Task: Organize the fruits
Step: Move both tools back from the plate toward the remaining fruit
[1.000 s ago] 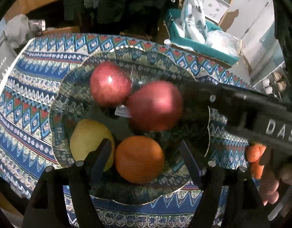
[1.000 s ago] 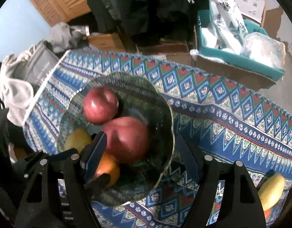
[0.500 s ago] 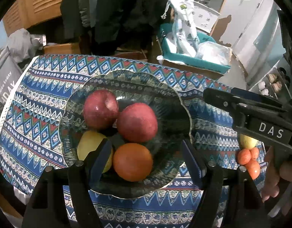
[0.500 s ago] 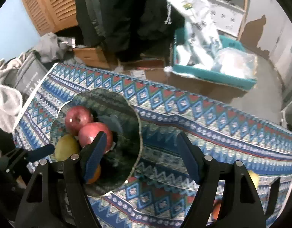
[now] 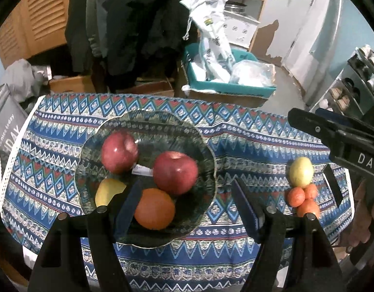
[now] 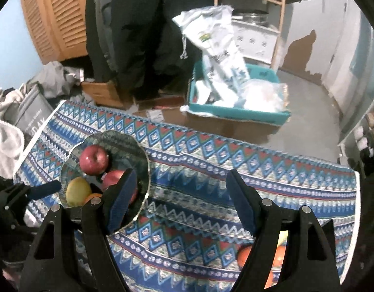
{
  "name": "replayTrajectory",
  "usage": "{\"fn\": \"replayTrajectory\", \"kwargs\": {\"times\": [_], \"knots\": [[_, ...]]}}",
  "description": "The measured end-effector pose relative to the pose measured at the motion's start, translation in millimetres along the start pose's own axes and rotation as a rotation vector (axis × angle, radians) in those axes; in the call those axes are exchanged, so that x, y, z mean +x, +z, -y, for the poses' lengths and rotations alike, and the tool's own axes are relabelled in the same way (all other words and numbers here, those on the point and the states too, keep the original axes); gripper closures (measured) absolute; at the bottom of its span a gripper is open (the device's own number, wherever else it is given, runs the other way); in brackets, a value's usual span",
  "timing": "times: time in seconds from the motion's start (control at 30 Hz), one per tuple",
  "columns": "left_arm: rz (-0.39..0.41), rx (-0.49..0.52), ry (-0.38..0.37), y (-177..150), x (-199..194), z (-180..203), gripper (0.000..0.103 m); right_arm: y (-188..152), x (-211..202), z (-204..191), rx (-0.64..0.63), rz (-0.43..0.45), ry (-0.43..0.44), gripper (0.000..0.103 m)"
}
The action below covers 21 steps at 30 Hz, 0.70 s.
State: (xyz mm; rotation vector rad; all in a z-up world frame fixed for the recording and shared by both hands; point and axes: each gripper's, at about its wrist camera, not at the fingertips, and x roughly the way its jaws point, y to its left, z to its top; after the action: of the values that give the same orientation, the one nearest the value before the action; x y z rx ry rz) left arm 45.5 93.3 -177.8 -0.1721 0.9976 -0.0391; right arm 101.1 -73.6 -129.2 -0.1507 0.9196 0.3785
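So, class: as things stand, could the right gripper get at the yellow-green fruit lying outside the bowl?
Probably yes: the right gripper is open and empty, and the yellow-green fruit lies uncovered on the tablecloth, three small orange fruits only alongside.

In the glass bowl [image 5: 206, 160], the yellow fruit [image 5: 106, 191] was half hidden behind the left gripper's finger [image 5: 126, 209]. In the right wrist view, the orange [image 6: 93, 197] barely showed, and fruit [image 6: 245, 255] right of the bowl sat mostly behind a finger.

- We've got matte black plastic on both, left gripper [image 5: 184, 203] and right gripper [image 6: 181, 196].
- Our fingers [image 5: 244, 206] wear dark blue pads, with silver screw heads just behind them.
- Our right gripper's side, right of the glass bowl [image 5: 206, 153], says "DAS" in white.
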Motion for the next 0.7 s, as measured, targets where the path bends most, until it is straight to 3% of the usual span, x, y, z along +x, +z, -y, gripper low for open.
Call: {"fn": "replayTrajectory", "kwargs": {"times": [0.7], "knots": [[0.082,0.098,-0.014,10.1,-43.5,51.9,0.022,-18.1,-79.6,40.6,0.032,0.11,-0.119,0.021]]}}
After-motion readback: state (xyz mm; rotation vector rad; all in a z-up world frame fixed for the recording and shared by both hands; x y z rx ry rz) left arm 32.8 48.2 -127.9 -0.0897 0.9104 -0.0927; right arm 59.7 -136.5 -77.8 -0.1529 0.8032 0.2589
